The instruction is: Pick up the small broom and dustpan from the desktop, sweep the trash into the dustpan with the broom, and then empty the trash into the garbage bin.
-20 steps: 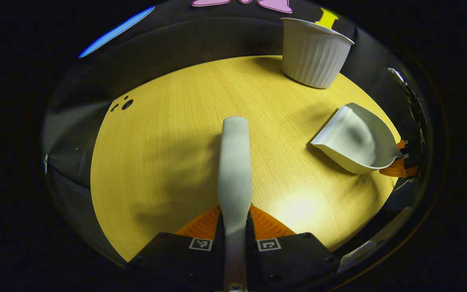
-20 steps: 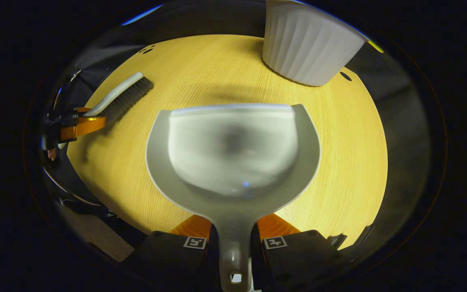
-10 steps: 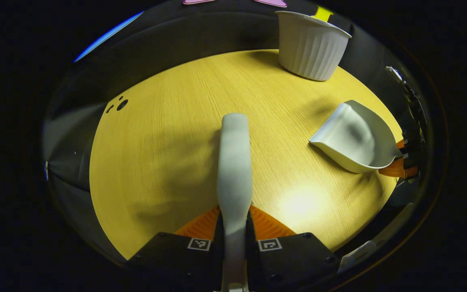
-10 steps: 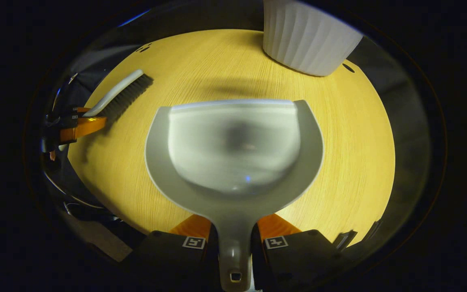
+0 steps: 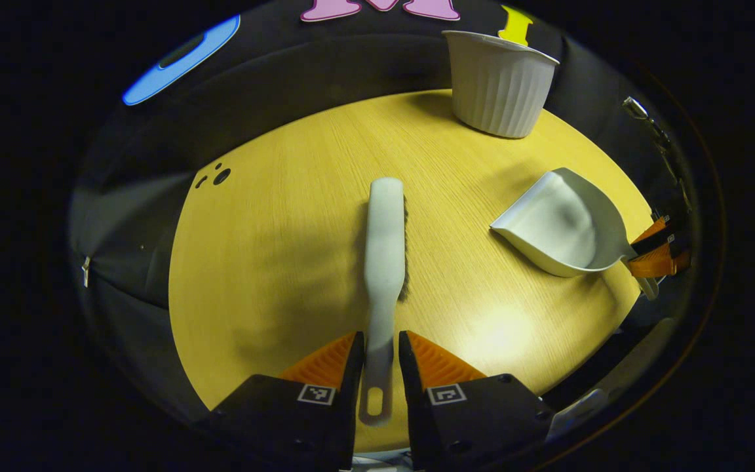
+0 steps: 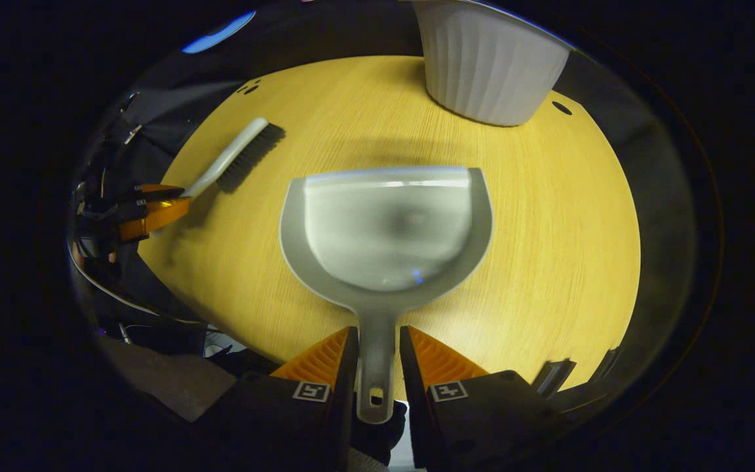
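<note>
Both grippers are now standing a little apart from the handles they were clamping half a second ago, and the broom and dustpan are lying farther out on the bench.

In the left gripper view, the left gripper (image 5: 377, 357) is slightly open, with the thin end of the broom (image 5: 384, 242) handle lying between its orange fingers (image 5: 325, 360), a narrow gap on each side. The broom is pointing toward 12 o'clock, bristles down on the yellow bench (image 5: 272, 249). The dustpan (image 5: 564, 223) is sitting at 3 o'clock, and the white ribbed garbage bin (image 5: 499, 85) is standing at 1 o'clock near the far edge.

In the right gripper view, the right gripper (image 6: 377, 357) is also slightly open around the dustpan (image 6: 387, 229) handle, not pressing it. The dustpan is resting flat, its mouth facing 12 o'clock toward the garbage bin (image 6: 489, 65). The broom (image 6: 236, 157) is lying at 10 o'clock, with the left gripper (image 6: 154, 210) at its handle end.
</note>
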A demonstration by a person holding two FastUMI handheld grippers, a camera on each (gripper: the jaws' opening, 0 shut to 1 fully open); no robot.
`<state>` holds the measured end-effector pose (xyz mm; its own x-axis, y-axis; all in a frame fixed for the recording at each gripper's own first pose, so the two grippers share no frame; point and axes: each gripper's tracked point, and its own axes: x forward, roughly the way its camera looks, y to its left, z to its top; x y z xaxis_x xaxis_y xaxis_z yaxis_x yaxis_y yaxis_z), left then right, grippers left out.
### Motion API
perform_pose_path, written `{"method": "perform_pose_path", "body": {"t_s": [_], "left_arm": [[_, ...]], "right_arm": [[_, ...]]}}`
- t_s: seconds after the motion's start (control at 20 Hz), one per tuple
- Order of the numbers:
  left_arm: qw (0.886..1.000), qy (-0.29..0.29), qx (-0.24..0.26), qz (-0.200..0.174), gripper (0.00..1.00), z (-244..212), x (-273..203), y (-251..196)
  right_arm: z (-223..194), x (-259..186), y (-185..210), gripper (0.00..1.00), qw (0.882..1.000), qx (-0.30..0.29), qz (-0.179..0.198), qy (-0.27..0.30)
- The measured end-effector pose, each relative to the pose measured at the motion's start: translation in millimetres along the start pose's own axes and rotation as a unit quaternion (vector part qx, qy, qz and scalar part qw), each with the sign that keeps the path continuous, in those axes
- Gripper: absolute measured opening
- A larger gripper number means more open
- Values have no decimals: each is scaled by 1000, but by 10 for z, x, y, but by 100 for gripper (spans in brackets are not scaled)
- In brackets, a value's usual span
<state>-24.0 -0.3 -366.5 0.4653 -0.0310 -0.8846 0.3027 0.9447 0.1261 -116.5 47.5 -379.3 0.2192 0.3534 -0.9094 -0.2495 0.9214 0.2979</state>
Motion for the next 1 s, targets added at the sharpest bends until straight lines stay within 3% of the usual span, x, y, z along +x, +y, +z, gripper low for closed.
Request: {"method": "perform_pose_path", "body": {"t_s": [0.05,0.15,0.2,0.25,0.3,0.35,0.45,0.5,0.65,0.9,1.0], "left_arm": [[1000,-4,-8,2,37,-3,-73,1],[999,-23,-31,2,33,66,-238,-23],[998,-39,-44,3,36,147,-333,-37],[997,-60,-56,5,37,243,-431,-52],[994,-83,-67,7,36,367,-535,-54],[991,-108,-76,12,33,479,-634,-63],[984,-156,-81,24,37,764,-829,-100],[980,-180,-81,30,33,901,-937,-124],[967,-241,-74,36,37,1249,-1241,-268],[954,-286,-82,32,34,1515,-1568,-601],[947,-302,-106,27,39,1571,-1619,-724]], "right_arm": [[48,-110,-32,40,1000,-3,1,-15],[184,-339,-78,36,998,-12,0,-56],[273,-458,-61,29,997,-14,3,-80],[365,-575,-44,36,994,-14,8,-106],[472,-682,-18,29,991,-14,12,-134],[569,-784,10,36,987,-15,17,-161],[777,-981,54,36,977,-18,32,-208],[881,-1077,91,36,972,-18,44,-230],[1104,-1329,152,36,951,-34,76,-298],[1442,-1838,69,36,912,-101,38,-396],[1528,-1874,124,36,902,-113,35,-416]]}}
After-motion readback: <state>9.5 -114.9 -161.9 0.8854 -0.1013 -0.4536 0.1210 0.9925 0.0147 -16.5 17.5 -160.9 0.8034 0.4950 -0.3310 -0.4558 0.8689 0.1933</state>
